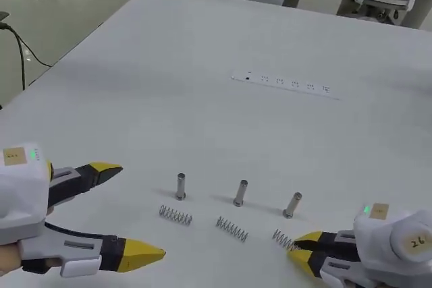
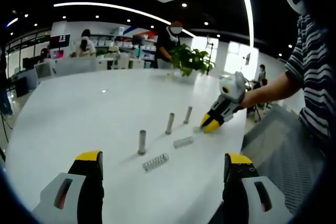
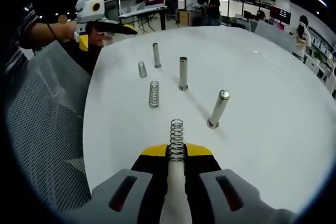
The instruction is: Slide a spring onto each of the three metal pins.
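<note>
white table [image 1: 202, 99], right tool [image 3: 177, 153] pinching spring [image 3: 177, 136]

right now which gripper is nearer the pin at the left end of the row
Left. The left gripper is open just beside the left-end pin, not touching; the right gripper is at the row's far end, shut on a spring.

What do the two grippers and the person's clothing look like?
The left gripper and the right gripper each have a white body, dark jaws with pointed yellow tips and a small green light. The right one bears a round sticker reading 26. The person's sleeve is striped dark and light.
</note>
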{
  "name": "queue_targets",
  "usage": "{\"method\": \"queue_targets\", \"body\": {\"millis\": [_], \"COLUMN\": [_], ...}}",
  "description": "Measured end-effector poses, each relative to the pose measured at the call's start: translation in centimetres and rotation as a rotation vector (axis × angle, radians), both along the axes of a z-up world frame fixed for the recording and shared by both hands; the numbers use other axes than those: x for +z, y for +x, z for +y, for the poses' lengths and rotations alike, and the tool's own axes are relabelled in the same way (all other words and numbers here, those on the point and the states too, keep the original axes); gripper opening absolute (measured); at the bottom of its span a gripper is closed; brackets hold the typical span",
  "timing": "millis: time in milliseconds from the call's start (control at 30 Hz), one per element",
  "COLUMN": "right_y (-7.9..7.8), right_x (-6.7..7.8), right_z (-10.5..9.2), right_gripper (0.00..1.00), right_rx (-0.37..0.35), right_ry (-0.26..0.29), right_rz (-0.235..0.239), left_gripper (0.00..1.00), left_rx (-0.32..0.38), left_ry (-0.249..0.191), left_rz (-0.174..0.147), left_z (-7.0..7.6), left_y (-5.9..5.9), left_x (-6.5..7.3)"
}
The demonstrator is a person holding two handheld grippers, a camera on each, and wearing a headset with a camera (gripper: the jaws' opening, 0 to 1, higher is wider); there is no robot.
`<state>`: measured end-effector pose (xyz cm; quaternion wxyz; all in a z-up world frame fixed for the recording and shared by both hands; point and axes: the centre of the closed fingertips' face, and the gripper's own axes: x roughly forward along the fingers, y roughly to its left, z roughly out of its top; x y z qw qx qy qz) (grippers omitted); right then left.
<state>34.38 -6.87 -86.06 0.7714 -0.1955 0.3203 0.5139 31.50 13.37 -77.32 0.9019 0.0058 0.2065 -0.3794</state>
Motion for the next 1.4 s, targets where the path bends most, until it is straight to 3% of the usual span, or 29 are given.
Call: {"method": "queue_targets", "body": {"millis": [500,933,1133,1400], "right_y": [-0.3,-0.6,-0.9,-1.5], "right_x": [3.3,4.9,5.4,5.6], "right_z": [0.7,1.0,1.3,1.5], "right_gripper": [0.08,0.08,0.08,0.08], "right_rx": [0.076,0.137,0.169,0.223], "right_ry": [0.025,0.021,0.015,0.003], "right_rz": [-0.037,-0.066,-0.085,-0.104], "left_gripper": [0.92,0.88,0.79,0.7], "left_rx": [-0.039,-0.103,-0.156,-0.23], "left_ry": [-0.011,-0.035,-0.083,-0.082], "left_rz": [-0.006,-0.006,0.021,0.024], "left_z": [-1.0,-2.4,-3.4,-4.8], "left_y": [-0.4,-1.1,-1.6,-1.5], "left_x": [0.5,1.2,1.3,1.2]}}
